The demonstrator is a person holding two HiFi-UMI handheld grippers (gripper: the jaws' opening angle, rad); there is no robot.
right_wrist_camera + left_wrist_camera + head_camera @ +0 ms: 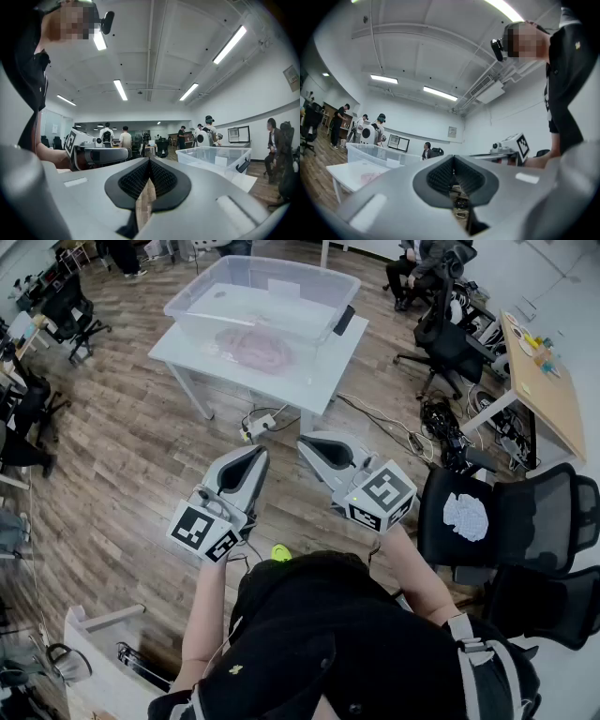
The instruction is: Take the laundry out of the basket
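Left gripper [259,454]: jaws together tip to tip, nothing between.
Right gripper [306,441]: same, fully closed, empty.
Both held close to body, side by side, roughly level, tips toward table [323,381]. Reads as ready stance, reach not begun.
Basket [193,285]: clear, on table, well apart from both grippers.
Laundry [255,348]: pink heap on basket floor, untouched.
Judgement: person must close in and part jaws first. Tall walls likely force entry over rim from above.
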